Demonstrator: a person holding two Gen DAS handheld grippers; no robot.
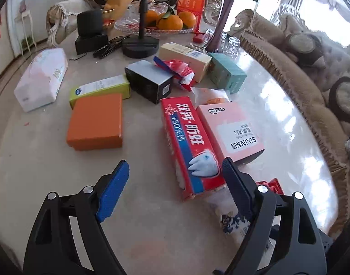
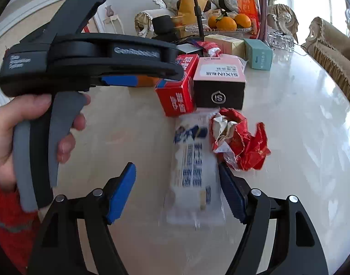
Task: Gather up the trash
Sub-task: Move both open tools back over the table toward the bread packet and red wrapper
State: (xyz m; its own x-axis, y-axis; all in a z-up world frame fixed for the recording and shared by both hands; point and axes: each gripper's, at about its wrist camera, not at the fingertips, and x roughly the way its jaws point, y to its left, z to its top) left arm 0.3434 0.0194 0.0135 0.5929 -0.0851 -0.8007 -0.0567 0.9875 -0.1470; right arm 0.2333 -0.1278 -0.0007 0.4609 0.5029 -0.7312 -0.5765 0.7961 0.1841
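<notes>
On the round marble table (image 2: 301, 119) lie a white and blue plastic wrapper (image 2: 193, 169) and a crumpled red wrapper (image 2: 241, 142). My right gripper (image 2: 177, 169) is open just above the table, with the white wrapper between its blue pads (image 2: 122, 190). My left gripper (image 1: 175, 167) is open over the near end of a red toothpaste box (image 1: 188, 142); the box's end sits by its right finger. The left gripper body also shows in the right wrist view (image 2: 90, 59), held by a hand. Another red and white wrapper (image 1: 181, 71) lies among the boxes.
Boxes crowd the table: orange (image 1: 96, 121), pink (image 1: 230, 130), black (image 1: 149, 80), green (image 1: 99, 89), teal (image 1: 227, 73), cream (image 1: 186, 59). A tissue pack (image 1: 42, 78), a fruit dish with oranges (image 1: 168, 23), a stand base (image 1: 139, 45), a vase (image 1: 223, 20) stand behind. Sofas ring the table.
</notes>
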